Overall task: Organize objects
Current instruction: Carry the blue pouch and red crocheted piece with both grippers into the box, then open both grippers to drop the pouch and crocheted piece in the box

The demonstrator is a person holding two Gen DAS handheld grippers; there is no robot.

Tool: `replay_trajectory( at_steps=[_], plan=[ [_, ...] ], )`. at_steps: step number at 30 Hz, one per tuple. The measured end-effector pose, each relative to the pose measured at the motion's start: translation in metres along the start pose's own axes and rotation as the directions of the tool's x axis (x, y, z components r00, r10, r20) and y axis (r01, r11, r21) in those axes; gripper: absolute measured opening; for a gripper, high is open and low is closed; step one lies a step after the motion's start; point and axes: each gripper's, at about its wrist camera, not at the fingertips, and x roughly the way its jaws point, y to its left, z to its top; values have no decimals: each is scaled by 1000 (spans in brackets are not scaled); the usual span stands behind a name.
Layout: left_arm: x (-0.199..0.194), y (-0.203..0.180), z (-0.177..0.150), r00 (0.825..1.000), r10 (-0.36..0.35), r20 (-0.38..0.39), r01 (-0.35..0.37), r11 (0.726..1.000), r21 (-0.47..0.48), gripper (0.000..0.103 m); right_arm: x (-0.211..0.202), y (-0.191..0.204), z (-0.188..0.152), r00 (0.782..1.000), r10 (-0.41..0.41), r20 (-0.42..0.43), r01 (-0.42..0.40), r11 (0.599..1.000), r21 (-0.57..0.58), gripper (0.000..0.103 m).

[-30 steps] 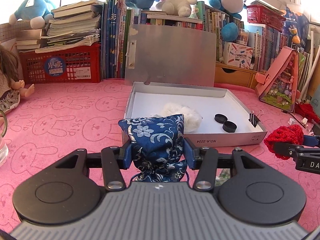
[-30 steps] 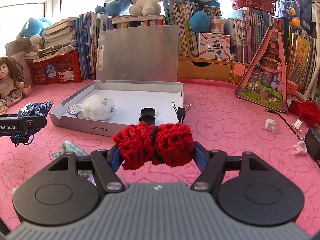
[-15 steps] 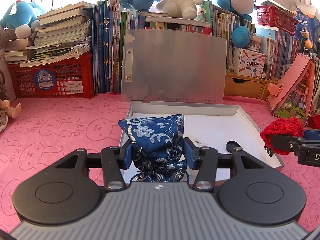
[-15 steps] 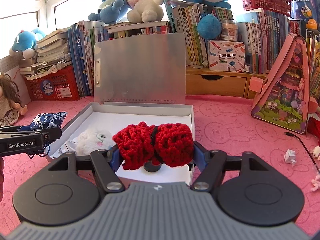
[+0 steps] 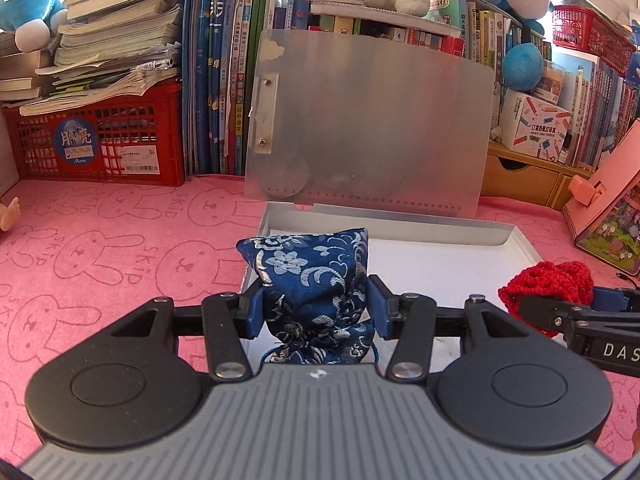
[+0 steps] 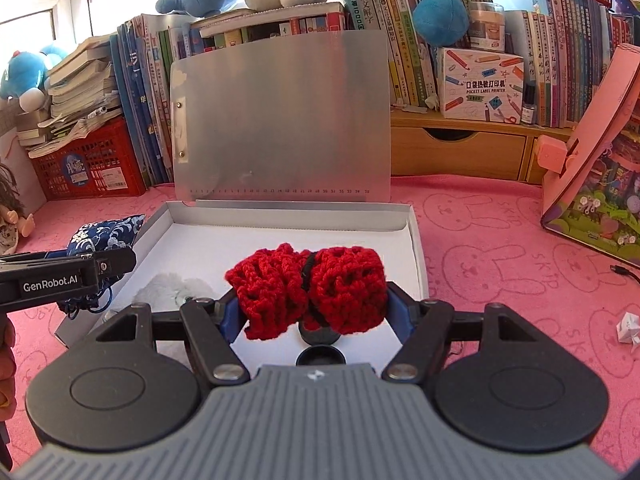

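Observation:
A blue brocade pouch [image 5: 314,280] with silver flowers stands upright between the pads of my left gripper [image 5: 315,310], which is shut on it, above the left side of the open white box [image 5: 520,240]. My right gripper [image 6: 312,304] is shut on a red crocheted bundle [image 6: 308,288] tied with a black band, over the box's front part [image 6: 416,240]. Each gripper shows in the other's view: the red bundle [image 5: 546,286] at the right, the pouch [image 6: 102,232] at the left. In the box lie a white fluffy thing [image 6: 172,288] and two black round caps [image 6: 320,354].
The box's grey lid [image 5: 368,120] stands upright behind it. A red crate [image 5: 100,140] with stacked books, rows of books and plush toys line the back. A pink house-shaped toy [image 6: 596,184] stands at the right, crumpled paper [image 6: 628,328] lies on the pink mat.
Both grippers have moved forward from in front of the box to over it, each still holding its object. The box and lid look larger and nearer.

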Motion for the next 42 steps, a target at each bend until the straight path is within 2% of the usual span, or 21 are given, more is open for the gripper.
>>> replay_trajectory(
  at_steps=[14,29,36,42],
  plan=[
    [32,2,-10,997,40,-61,-38,999,22,57,30,9,-10,998,-11,-58,11,1000,-15,71],
    [35,0,-18,997,38,-70,-36,999,31,58,28,20,-14,999,-9,-52,6,999,-54,75],
    [28,-1,-18,998,40,-52,-38,999,30,70,22,22,-14,999,-6,-34,4,998,-59,83],
    [17,-4,-15,999,38,-19,-37,998,43,82,10,24,-11,1000,-18,-4,17,997,-77,84]
  ],
)
